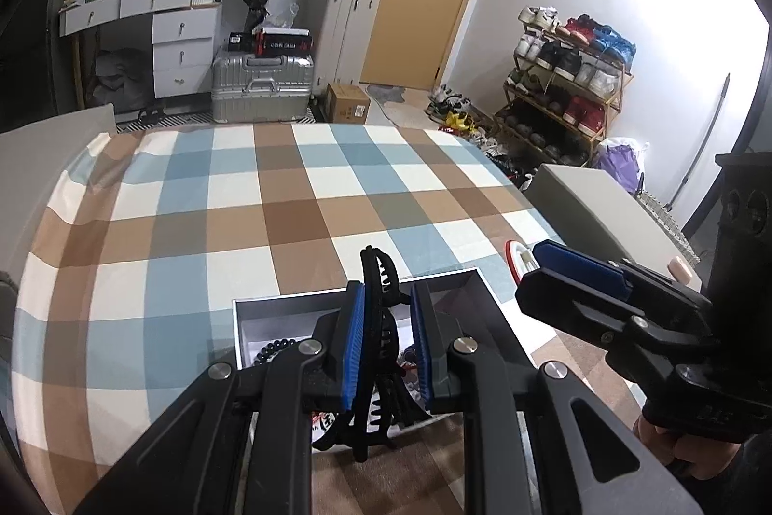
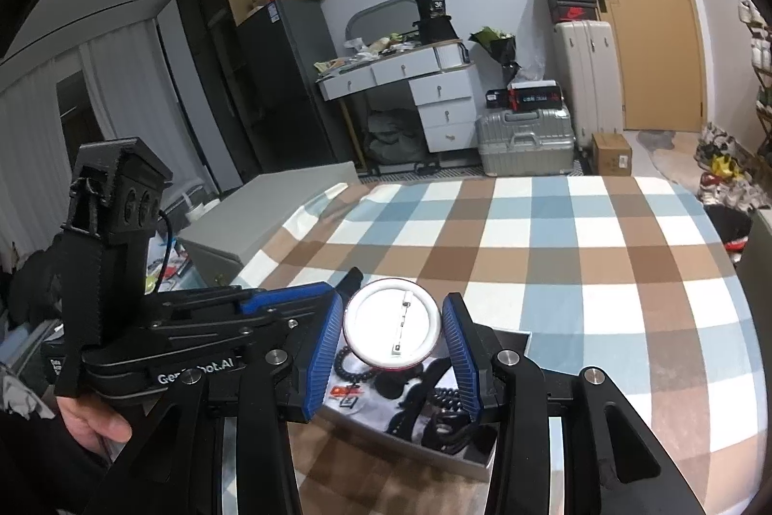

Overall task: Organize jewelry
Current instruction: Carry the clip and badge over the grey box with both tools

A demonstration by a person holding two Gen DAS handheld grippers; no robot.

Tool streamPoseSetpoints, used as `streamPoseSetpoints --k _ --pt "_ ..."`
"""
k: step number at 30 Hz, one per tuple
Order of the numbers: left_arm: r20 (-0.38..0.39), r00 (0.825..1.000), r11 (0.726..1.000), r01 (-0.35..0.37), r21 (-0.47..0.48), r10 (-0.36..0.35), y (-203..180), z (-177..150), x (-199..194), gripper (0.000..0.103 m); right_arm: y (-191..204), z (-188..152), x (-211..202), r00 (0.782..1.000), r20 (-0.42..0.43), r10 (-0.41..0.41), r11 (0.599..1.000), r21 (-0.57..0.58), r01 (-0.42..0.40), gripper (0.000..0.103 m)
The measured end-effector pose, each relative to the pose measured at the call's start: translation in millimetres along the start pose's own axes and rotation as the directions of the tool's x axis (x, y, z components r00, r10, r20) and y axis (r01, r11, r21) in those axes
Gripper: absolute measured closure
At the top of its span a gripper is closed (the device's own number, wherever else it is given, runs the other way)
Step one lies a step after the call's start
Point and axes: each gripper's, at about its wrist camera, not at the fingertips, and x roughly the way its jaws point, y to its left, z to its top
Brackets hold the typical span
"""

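Jewelry, mostly: lies jumbled in a shallow grey box (image 1: 477, 281) at the near edge of the checked tablecloth (image 1: 289, 196), with dark bead strings (image 1: 272, 348) and other small dark pieces on the box floor. Two items up out of the heap, one per tool.

Left gripper (image 1: 383, 348): clenched on a black claw hair clip (image 1: 379, 273), blue pads pressing its flanks, toothed end rising above the fingertips, tail hanging below, all over the box. Light, stiff plastic, sprung at the hinge; teeth likely to snag beads or cord, so best lifted clear and straight. Grip across the spine looks sound; squeezing on the handles instead would probably spring it open.

Right gripper (image 2: 393, 334): closed around a round white pin badge (image 2: 393, 329), back side showing with its metal pin bar, red rim at the lower edge, held above the box just right of the left tool. Pads sit at the two sides of the disc; contact appears firm but cannot be told for sure on the left side. Light, rigid, smooth-edged, so prone to slip or pivot between pads; hold across the full width suits it, away from the pin point.

Far half of the cloth bare, plenty of room for laying pieces out apart.
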Motion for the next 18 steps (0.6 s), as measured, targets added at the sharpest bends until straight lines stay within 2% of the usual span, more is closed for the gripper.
streamPoseSetpoints --k 9,18 --pt "-0.046 0.999 1.0 0.025 -0.014 -0.026 4.2 -4.2 21.5 0.089 -21.0 -10.2 24.7 0.999 -0.051 0.007 0.999 0.037 -0.005 0.061" --pt "-0.04 0.997 0.997 0.071 -0.043 -0.073 10.8 -1.1 31.5 0.089 -29.7 -14.4 42.2 0.997 -0.08 0.016 0.999 0.05 -0.012 0.061"
